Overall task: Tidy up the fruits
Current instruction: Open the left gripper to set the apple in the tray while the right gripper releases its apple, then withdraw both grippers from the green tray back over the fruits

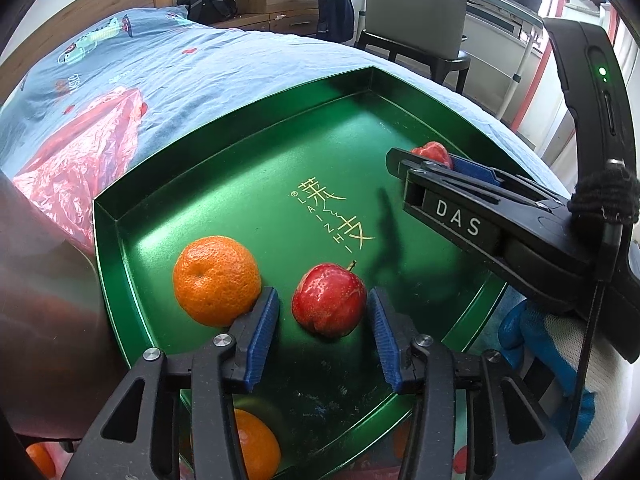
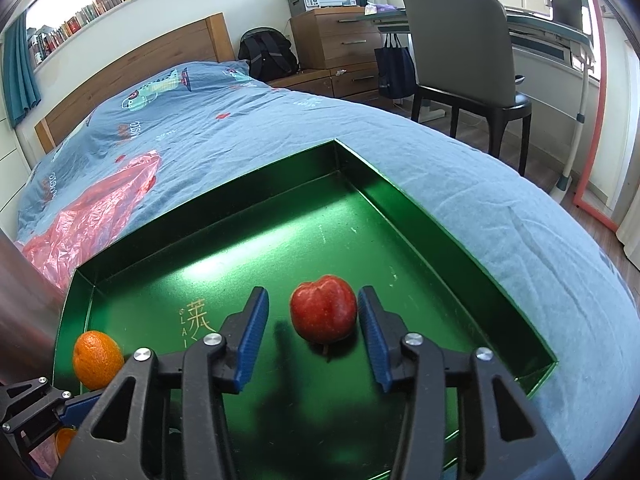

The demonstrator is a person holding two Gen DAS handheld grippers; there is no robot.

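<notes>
Resting on a blue bedspread (image 2: 460, 184), a green tray (image 1: 240, 160) fills the middle of both views. In the left wrist view, the left gripper (image 1: 323, 322) hangs low at the bottom centre with its blue pads spread wide; a red apple (image 1: 329, 299) sits on the tray floor between them, near the right pad, though contact cannot be judged. An orange (image 1: 217, 280) lies to the left of the apple, touching the outer side of the left pad. In the right wrist view, the right gripper (image 2: 313, 332) is likewise wide open, and a second red apple (image 2: 323, 314) rests on the tray between its pads, nearer the right one, gripped by neither. A red plastic bag (image 2: 92, 208) lies crumpled on the bedspread at the left of the frame, beside the tray. Another orange (image 1: 256, 444) shows at the lower edge of the left view, beneath the gripper.
</notes>
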